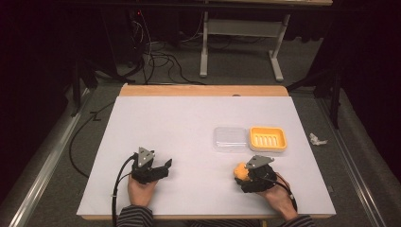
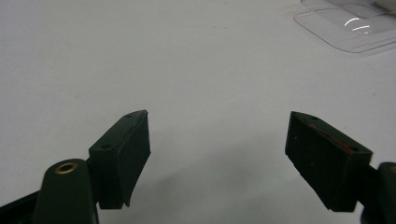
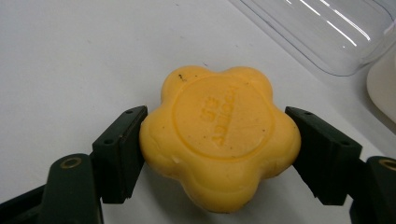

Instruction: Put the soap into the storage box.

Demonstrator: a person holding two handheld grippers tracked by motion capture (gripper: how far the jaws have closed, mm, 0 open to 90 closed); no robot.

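My white-topped bench (image 1: 189,142) carries, just ahead of my right tongs (image 3: 219,144), a clear plastic lid (image 1: 230,138) and, beside it, an orange slotted soap dish (image 1: 267,138). My right tongs are clamped on a yellow flower-shaped bar of soap (image 3: 219,140), gripped at its sides. My left tongs (image 2: 217,154) stand apart, empty, over bare bench. I judge the soap belongs in the dish: squeeze steadily, keep it level, lower gently.

High view above the near edge, facing forward-down; gripper views low, close over the shared white table (image 1: 189,127).
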